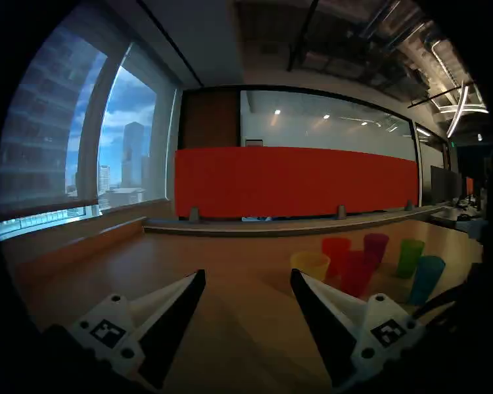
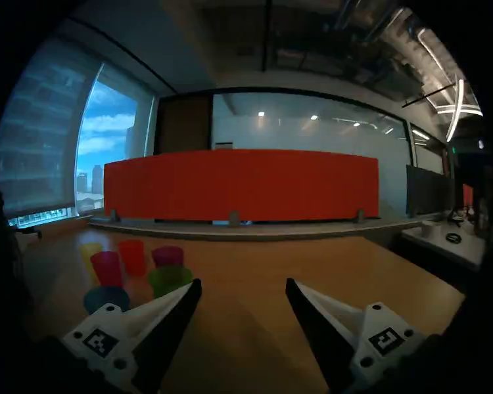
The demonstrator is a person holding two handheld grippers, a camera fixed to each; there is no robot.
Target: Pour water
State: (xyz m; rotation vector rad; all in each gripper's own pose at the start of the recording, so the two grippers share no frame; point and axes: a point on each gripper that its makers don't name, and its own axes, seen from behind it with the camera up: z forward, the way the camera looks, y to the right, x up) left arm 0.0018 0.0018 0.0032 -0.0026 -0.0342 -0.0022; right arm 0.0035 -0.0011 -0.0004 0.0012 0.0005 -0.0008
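The left gripper [image 1: 246,272], jaws apart and empty, hovers over the wooden table [image 1: 200,246] beside seemingly 6 coloured cups [image 1: 355,272].

left gripper [image 1: 246,279] fingers spread, right gripper [image 2: 243,289] fingers spread, both level

6 cups [image 1: 356,272], 2 tongs [image 1: 248,276] [image 2: 243,284], 1 desk [image 1: 200,253], 1 red partition [image 1: 292,180].

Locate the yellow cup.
In the left gripper view the yellow cup stands right of centre, leftmost of the cluster, beside the red cup.
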